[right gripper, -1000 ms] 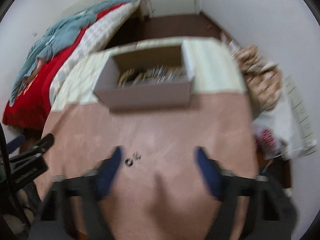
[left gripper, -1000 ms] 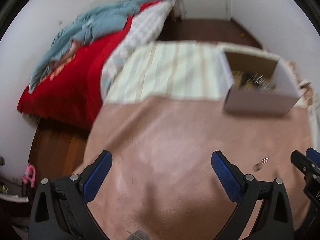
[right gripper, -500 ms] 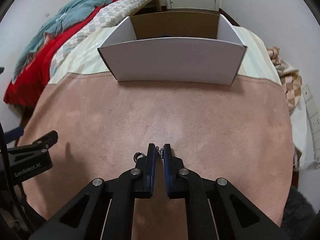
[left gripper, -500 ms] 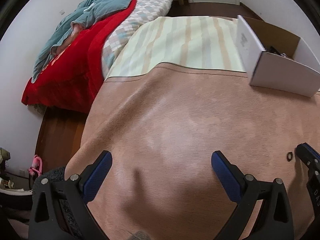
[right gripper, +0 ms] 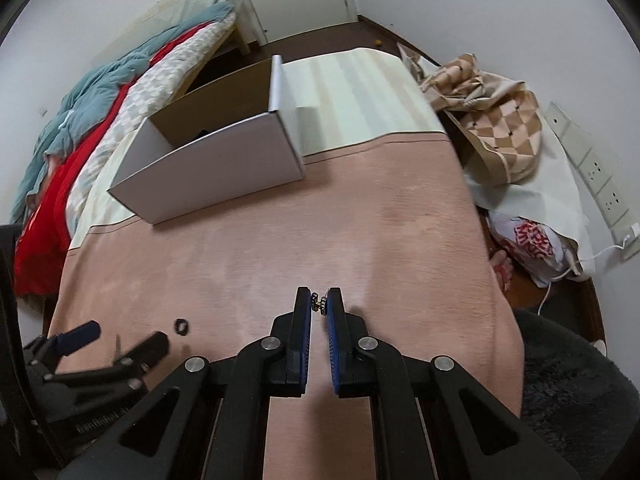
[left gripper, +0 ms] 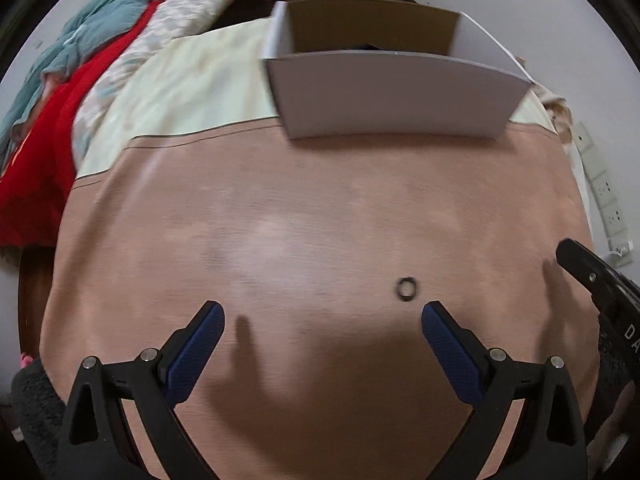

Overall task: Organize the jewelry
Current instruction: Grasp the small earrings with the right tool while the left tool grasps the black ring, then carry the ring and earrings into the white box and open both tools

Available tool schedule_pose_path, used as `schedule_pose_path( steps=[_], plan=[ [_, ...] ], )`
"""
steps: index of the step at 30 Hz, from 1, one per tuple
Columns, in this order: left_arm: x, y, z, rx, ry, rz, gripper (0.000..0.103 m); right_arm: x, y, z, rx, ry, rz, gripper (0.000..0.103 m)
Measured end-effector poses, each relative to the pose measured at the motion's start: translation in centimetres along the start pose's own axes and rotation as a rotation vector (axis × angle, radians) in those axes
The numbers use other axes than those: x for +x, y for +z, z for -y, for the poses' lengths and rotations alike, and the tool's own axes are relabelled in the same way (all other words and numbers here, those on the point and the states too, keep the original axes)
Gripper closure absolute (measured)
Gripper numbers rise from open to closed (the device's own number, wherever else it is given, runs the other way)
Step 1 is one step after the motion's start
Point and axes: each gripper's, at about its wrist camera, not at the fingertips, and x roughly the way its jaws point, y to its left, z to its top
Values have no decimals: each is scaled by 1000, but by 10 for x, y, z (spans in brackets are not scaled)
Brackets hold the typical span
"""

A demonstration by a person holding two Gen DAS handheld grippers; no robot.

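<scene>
A small dark ring (left gripper: 406,289) lies on the pink cloth (left gripper: 300,220), just ahead of my left gripper's right finger. My left gripper (left gripper: 322,320) is open and empty, low over the cloth. The ring also shows in the right wrist view (right gripper: 182,326), next to the left gripper (right gripper: 116,340). My right gripper (right gripper: 319,300) is shut on a small metal jewelry piece (right gripper: 319,302) pinched at its fingertips, above the cloth. A white cardboard box (left gripper: 394,96) stands open at the far side of the cloth; little of its inside shows. It also shows in the right wrist view (right gripper: 216,172).
A bed with red and teal bedding (right gripper: 80,120) lies to the left. A checked bag (right gripper: 496,128) and a white plastic bag (right gripper: 532,236) sit right of the table, below wall sockets (right gripper: 600,184). A striped cream cloth (right gripper: 360,92) covers the far end.
The right gripper closed on the small jewelry piece, lifted it and swung right. The left gripper swung right, so the ring now lies just ahead of its right finger.
</scene>
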Motion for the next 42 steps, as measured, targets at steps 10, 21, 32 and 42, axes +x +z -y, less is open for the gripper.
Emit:
schedule_pose_path(
  steps=[10,21,32,42],
  plan=[
    [7,1,22,26,-13,5,3,5,0,7,18,-11,0,95],
    [0,6,28,78,-68,49,89,8,1,5,18,-20,-3,95],
    [-10,9,24,78,-92,77,93,1,2,2,16,-11,14,95],
    [-73,72,3,26,-181,182,93,-32,50,-16,0,80,77,95]
  ],
)
